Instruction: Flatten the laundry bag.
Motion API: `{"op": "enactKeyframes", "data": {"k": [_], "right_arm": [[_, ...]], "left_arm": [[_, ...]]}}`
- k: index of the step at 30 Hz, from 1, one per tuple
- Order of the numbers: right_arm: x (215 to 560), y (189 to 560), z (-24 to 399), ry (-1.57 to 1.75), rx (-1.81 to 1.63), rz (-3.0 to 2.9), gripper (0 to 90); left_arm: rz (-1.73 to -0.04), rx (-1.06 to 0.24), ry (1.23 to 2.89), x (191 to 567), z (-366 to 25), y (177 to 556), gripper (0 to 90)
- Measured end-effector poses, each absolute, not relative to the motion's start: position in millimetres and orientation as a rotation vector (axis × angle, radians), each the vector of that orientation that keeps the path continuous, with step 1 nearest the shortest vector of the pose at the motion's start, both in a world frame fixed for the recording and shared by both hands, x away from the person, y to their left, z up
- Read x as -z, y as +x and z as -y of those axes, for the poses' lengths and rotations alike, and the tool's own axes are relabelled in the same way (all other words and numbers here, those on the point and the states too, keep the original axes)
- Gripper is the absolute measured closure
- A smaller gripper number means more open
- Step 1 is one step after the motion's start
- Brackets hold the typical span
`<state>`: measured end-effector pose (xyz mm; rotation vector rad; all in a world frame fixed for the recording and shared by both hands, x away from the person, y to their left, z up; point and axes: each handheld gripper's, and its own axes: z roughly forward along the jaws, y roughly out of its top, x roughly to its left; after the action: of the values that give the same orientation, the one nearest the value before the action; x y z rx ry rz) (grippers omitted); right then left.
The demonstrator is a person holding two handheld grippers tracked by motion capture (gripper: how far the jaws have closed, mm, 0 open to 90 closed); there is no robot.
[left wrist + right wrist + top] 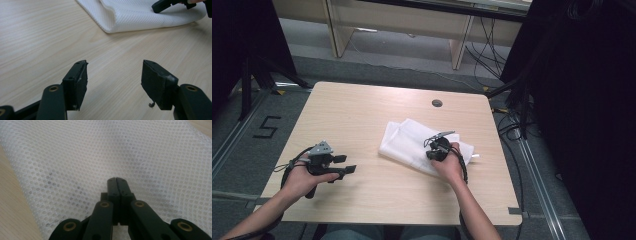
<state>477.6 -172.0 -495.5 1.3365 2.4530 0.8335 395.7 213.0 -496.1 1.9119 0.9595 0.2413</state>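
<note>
A folded white mesh cloth (407, 142) lies right of the table's middle. My right gripper (431, 153) rests on top of it, jaws pressed together, with no cloth visible between them. In the right gripper view the shut jaws (116, 181) point across the mesh cloth (100, 152). My left gripper (346, 164) sits low over bare wood at the table's left, held in a hand, jaws apart and empty. In the left gripper view its open jaws (113, 67) face the cloth (140, 17), where the right gripper's tip (156, 8) lies on the fabric.
The wooden table (362, 110) has a round cable hole (437, 103) near its far edge. Cables (512, 130) trail on the floor at the right. Pale furniture legs (459, 50) stand behind the table.
</note>
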Motion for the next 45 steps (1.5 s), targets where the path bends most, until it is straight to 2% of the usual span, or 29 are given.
{"op": "enactKeyframes", "data": {"k": [7,14,21,27,28,31,36,45], "right_arm": [[495,477,162,1.321,-0.822,-2.465,90.0],[495,478,164,1.325,-0.85,-2.469,88.4],[470,471,194,1.383,-0.917,-2.351,86.5],[461,460,234,1.455,-0.737,-2.311,89.2],[462,454,246,1.493,-0.674,-2.297,89.2],[468,451,256,1.486,-0.663,-2.314,89.2],[483,451,251,1.514,-0.613,-2.35,89.4],[484,462,236,1.507,-0.617,-2.345,90.0]], "left_arm": [[-0.968,-0.26,1.912,484,-196,414,40.5],[-0.951,-0.249,1.964,472,-154,455,42.2],[-0.995,-0.238,2.028,472,-124,486,47.7],[-1.05,-0.204,2.044,480,-112,491,54.0],[-1.05,-0.208,2.066,481,-111,491,58.2],[-1.065,-0.197,2.087,484,-110,492,62.9],[-1.035,-0.218,2.194,490,-108,489,74.7],[-1.035,-0.2,2.298,494,-117,476,76.0]]}}
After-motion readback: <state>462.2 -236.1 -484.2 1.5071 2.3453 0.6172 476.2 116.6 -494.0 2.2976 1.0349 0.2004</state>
